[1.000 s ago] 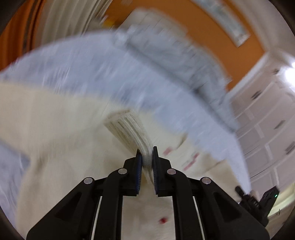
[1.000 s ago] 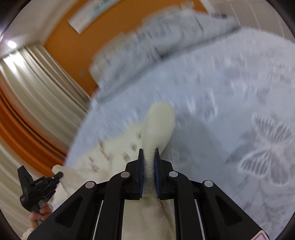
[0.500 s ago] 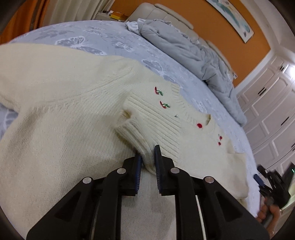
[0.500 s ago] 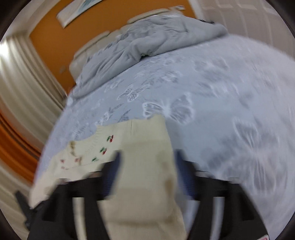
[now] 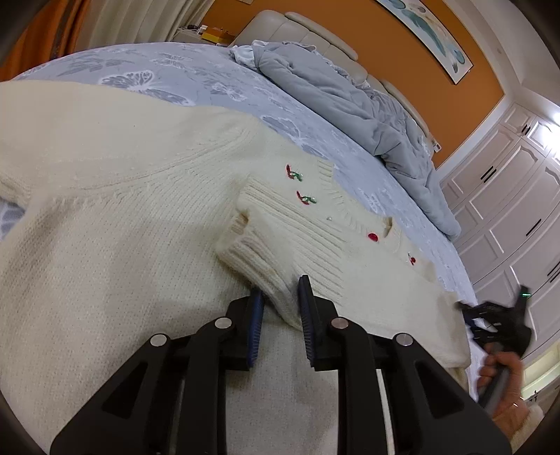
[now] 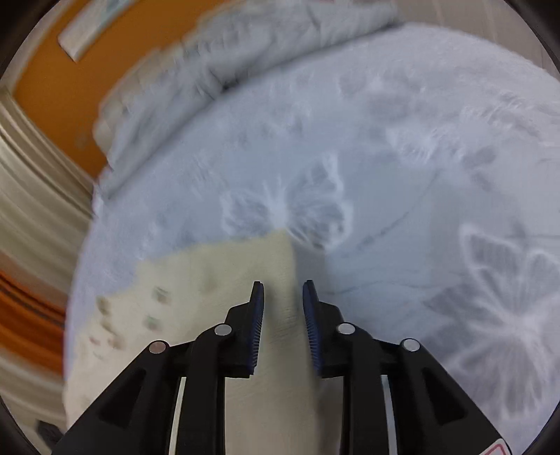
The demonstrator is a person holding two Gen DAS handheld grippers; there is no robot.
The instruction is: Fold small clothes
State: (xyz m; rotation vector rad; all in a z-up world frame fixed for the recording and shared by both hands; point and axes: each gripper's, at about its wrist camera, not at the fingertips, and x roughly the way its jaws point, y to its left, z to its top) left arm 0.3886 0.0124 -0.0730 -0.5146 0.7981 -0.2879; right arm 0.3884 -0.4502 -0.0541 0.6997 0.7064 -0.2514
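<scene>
Cream knit sweater (image 5: 115, 224), spread flat on the butterfly-print bedspread (image 5: 196, 75), its ribbed cuff (image 5: 259, 266) folded onto the chest near the cherry embroidery (image 5: 303, 198). My left gripper (image 5: 280, 308): jaws parted, the cuff lying loosely between them. My right gripper (image 6: 281, 315): jaws spread above the sweater's edge, gripping nothing. Grey duvet (image 5: 350, 105) bunched by the headboard (image 5: 315, 33).

- My cream knit sweater (image 5: 115, 224) lies flat on the bed, front up.
- Little red cherries dot its neck, toward 1 o'clock.
- One ribbed sleeve cuff (image 5: 259, 266) is folded across the chest.
</scene>
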